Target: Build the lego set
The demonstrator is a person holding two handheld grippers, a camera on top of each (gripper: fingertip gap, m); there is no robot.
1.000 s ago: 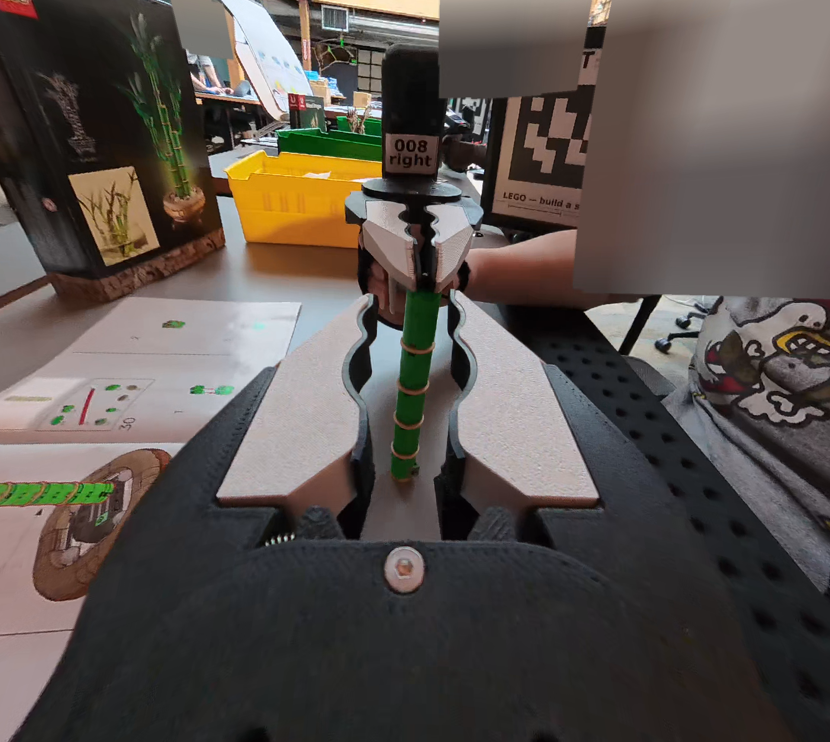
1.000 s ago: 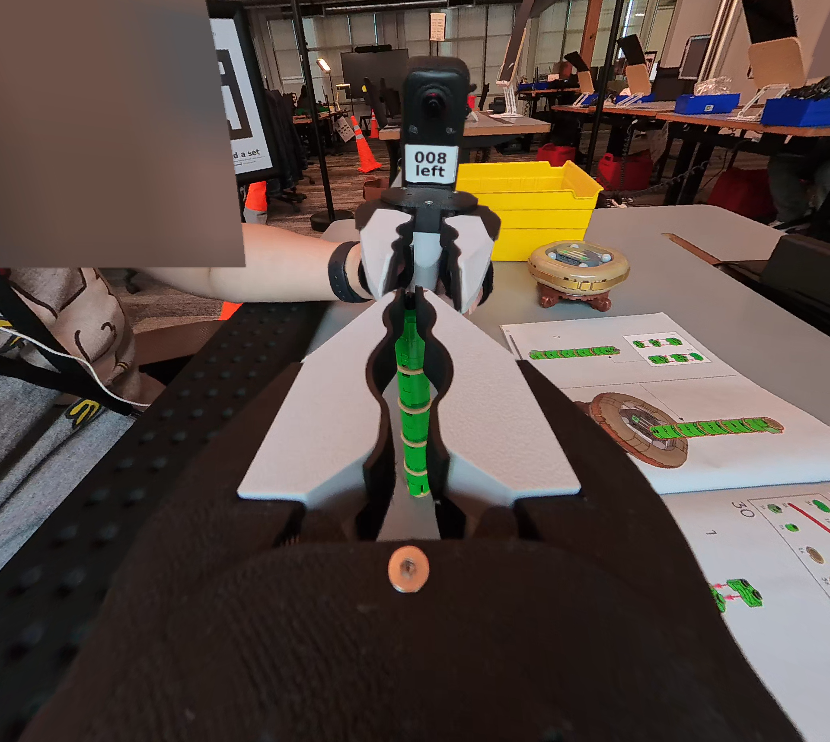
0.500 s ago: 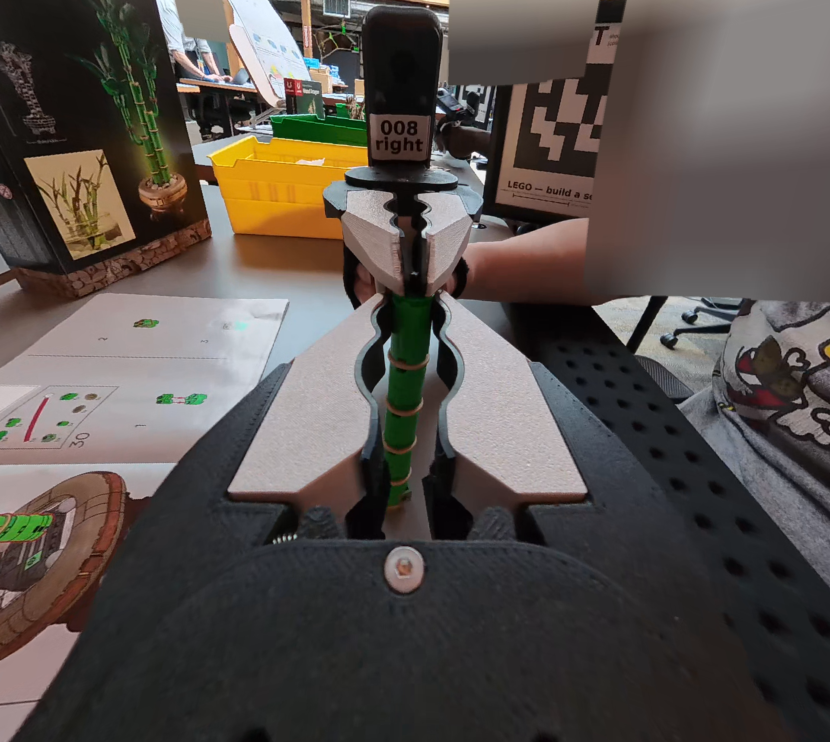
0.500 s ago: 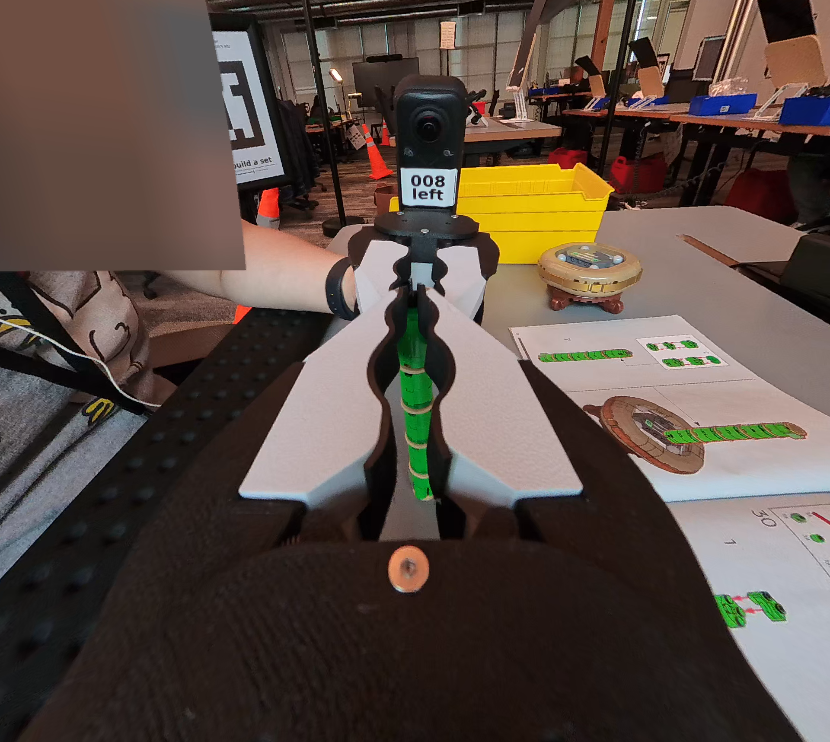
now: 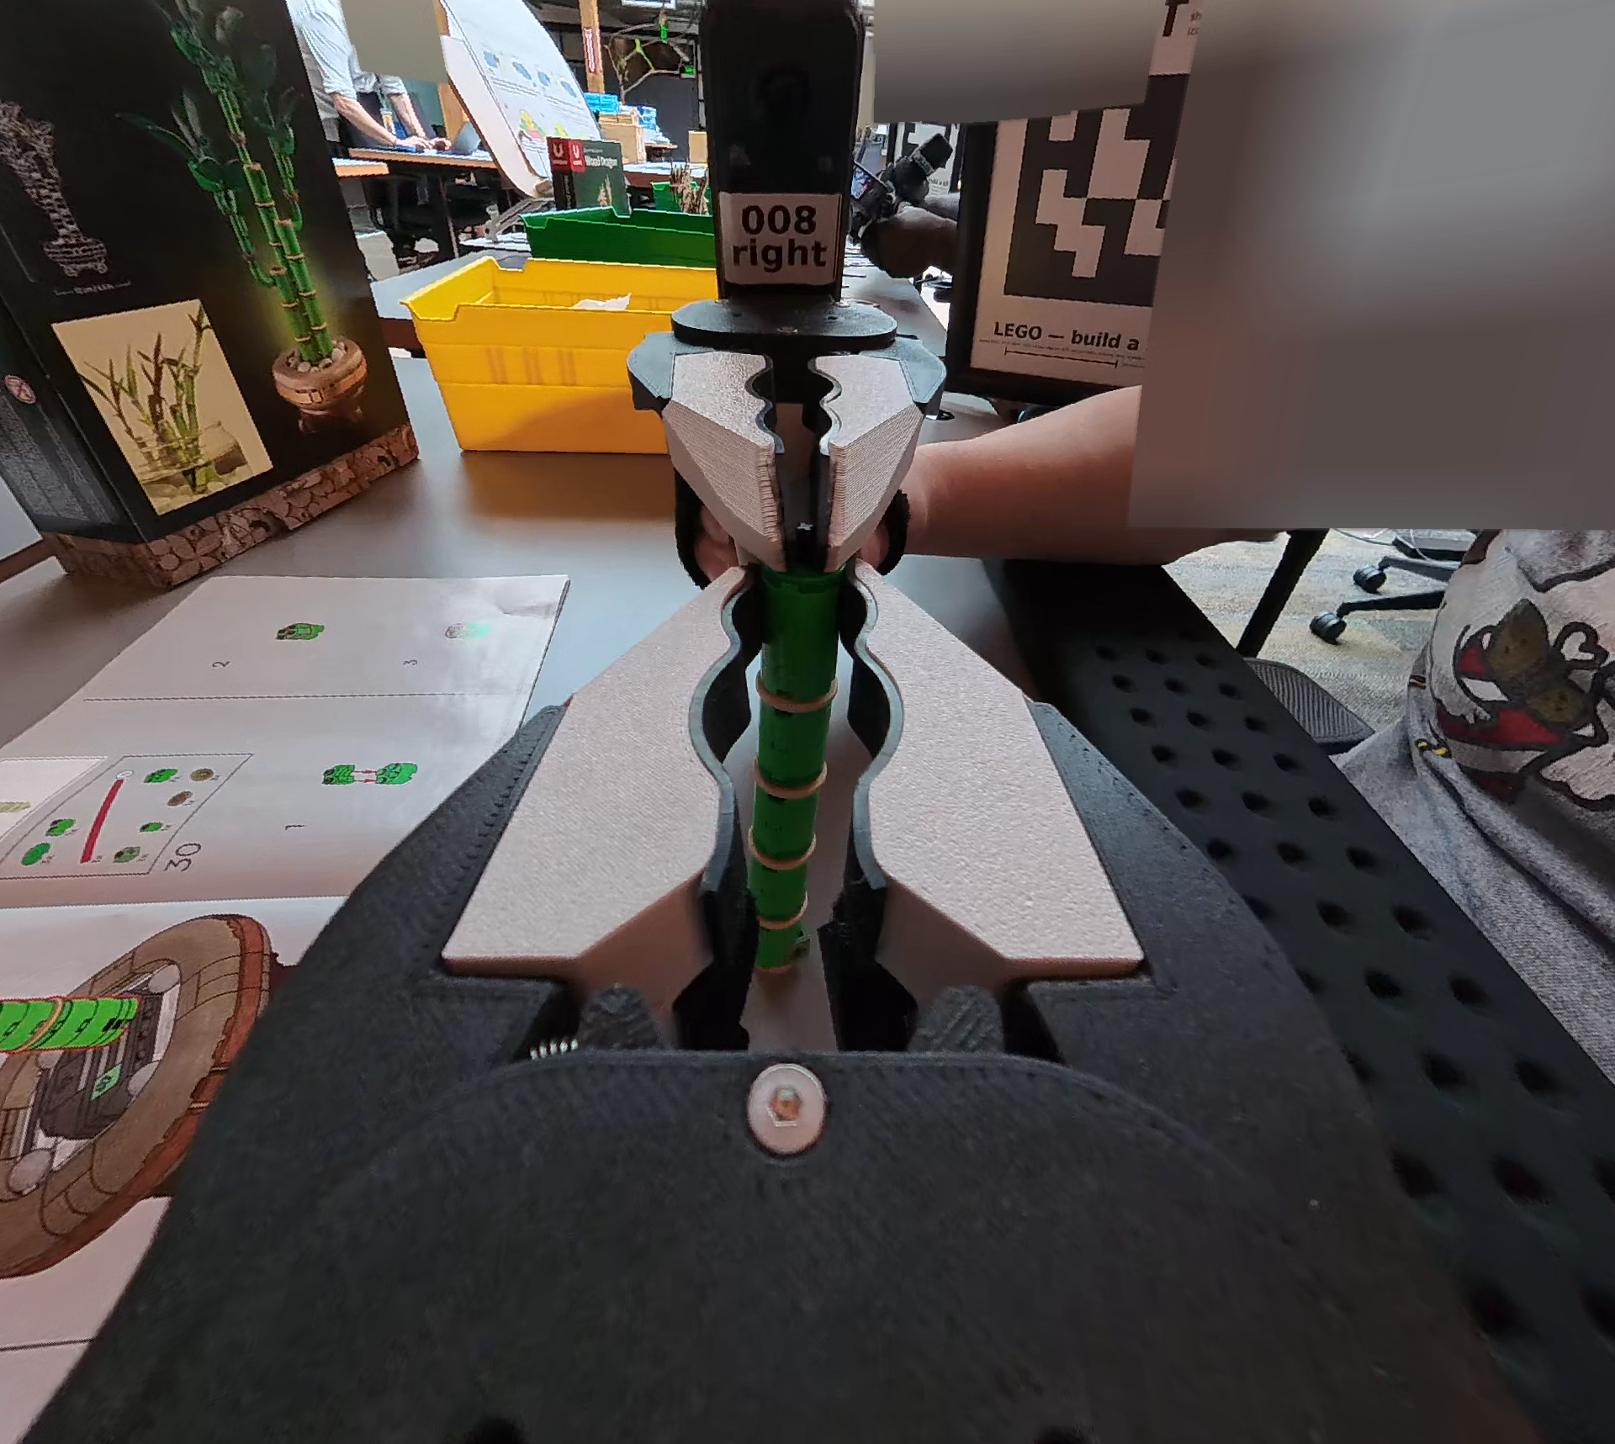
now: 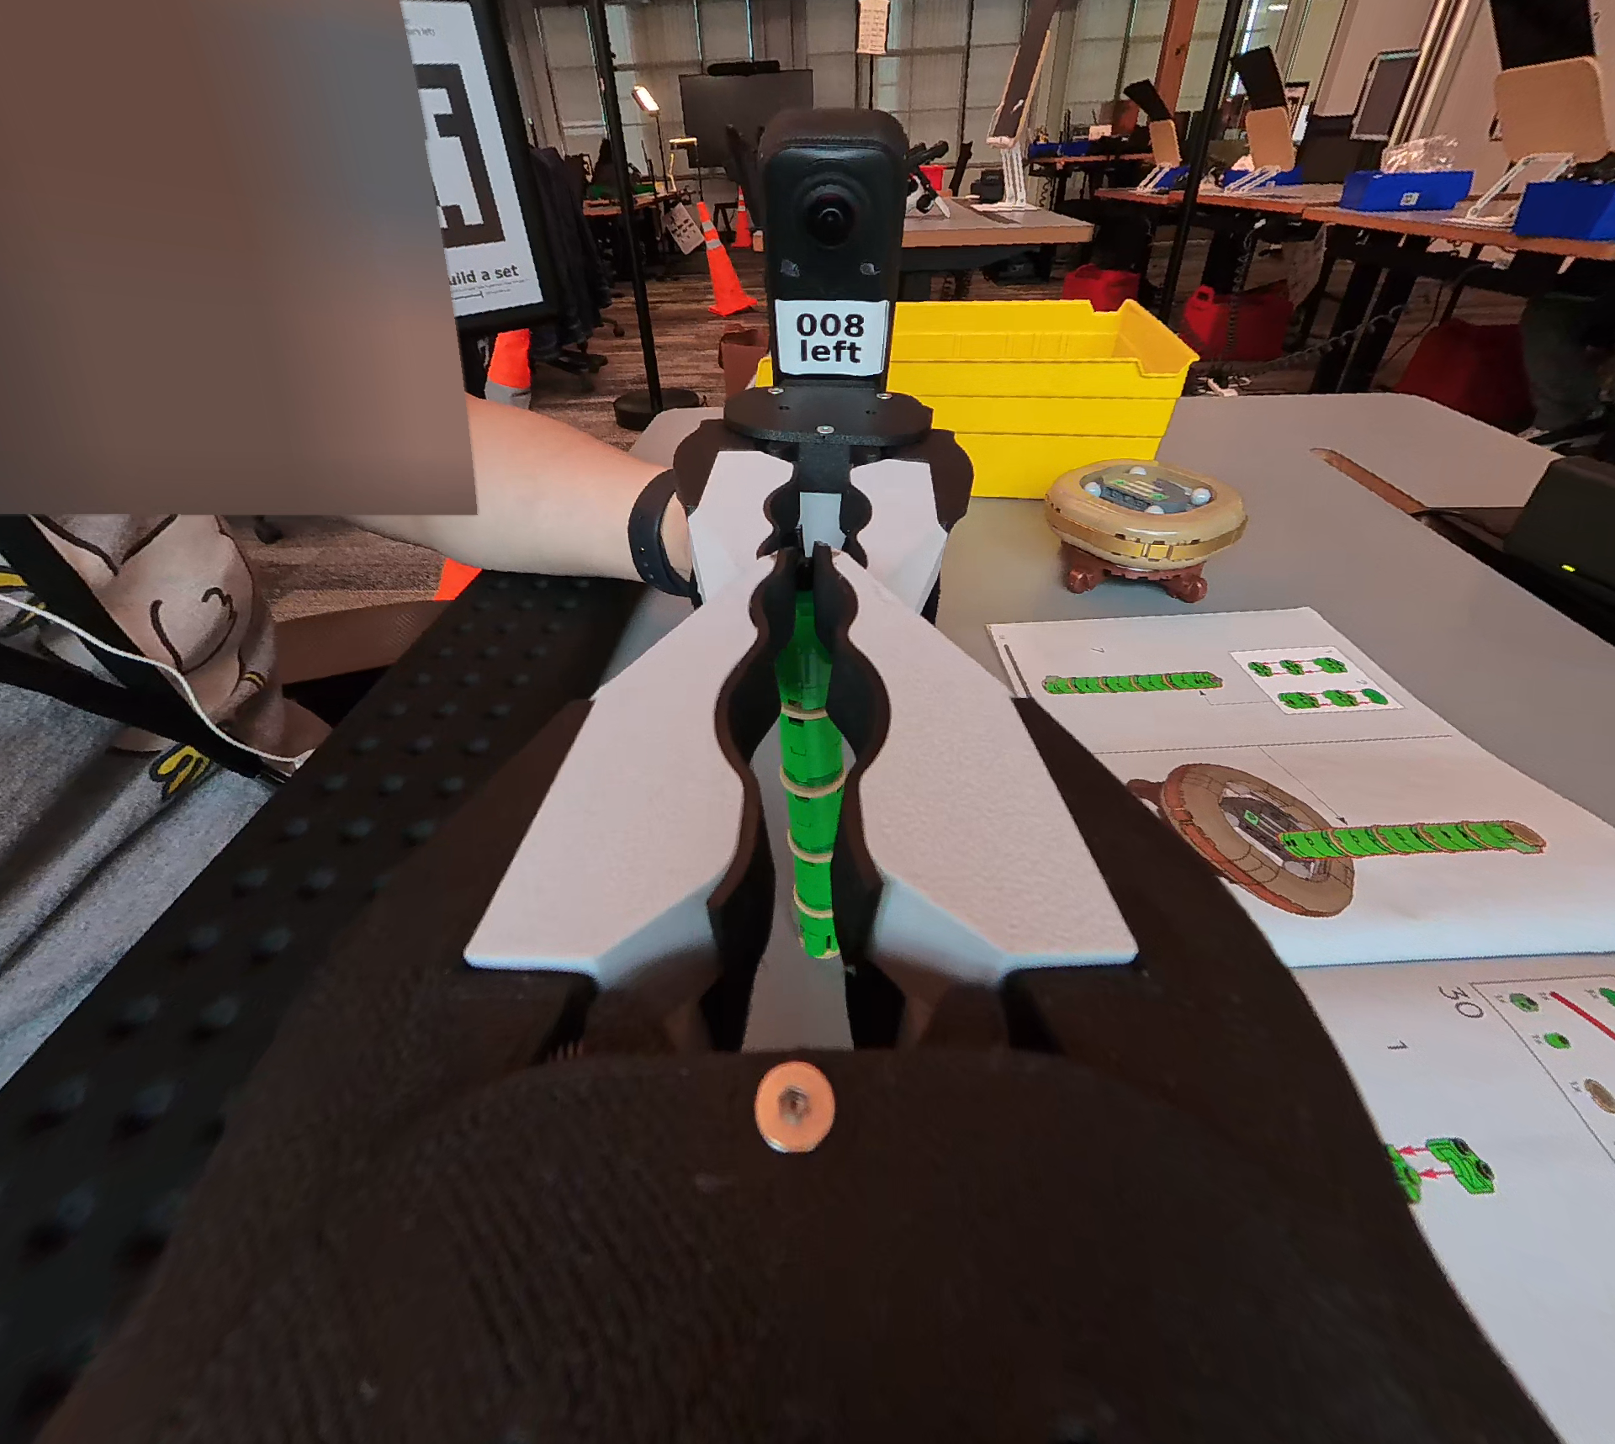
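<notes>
Left gripper [image 5: 797, 581] and right gripper [image 6: 814, 572] meet tip to tip; both jaws pinch the green stalk [image 5: 791, 773].

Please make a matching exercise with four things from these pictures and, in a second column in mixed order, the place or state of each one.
Things:
1. green stalk
2. round pot base
3. yellow bin
4. instruction sheet

Places or states:
A. lies flat on the table
B. held between both grippers
C. stands on the table behind the pot base
D. stands on the table beyond the sheet, untouched

Pairs: 1-B, 2-D, 3-C, 4-A
</notes>
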